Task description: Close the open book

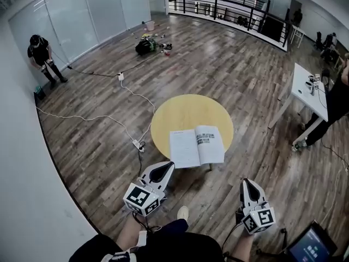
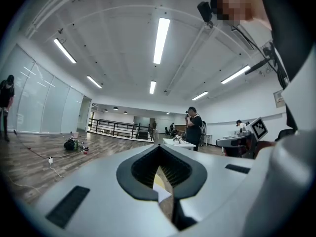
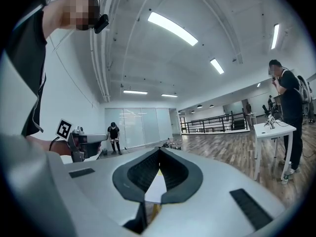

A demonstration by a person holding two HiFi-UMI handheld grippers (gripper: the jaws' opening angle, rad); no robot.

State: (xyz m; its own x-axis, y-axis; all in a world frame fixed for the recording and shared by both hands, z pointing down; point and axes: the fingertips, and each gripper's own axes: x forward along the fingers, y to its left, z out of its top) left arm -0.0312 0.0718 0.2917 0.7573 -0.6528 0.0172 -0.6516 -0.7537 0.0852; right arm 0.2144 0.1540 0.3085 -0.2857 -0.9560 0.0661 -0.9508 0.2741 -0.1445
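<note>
I see the book (image 1: 196, 146) on the near part of the table (image 1: 174, 116). My left gripper (image 1: 167, 167) is just before the book's left corner. My right gripper (image 1: 249, 183) is further right, apart from the table. A power strip (image 1: 137, 144) lies on the floor (image 1: 98, 152) left of the table, and a desk (image 1: 302, 83) stands well to its right.

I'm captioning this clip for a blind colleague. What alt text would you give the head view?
An open book lies on a round yellow table, at its near edge, seen from above on a wood floor. The person's left gripper and right gripper point toward it from the bottom of the frame, jaws together and empty.
</note>
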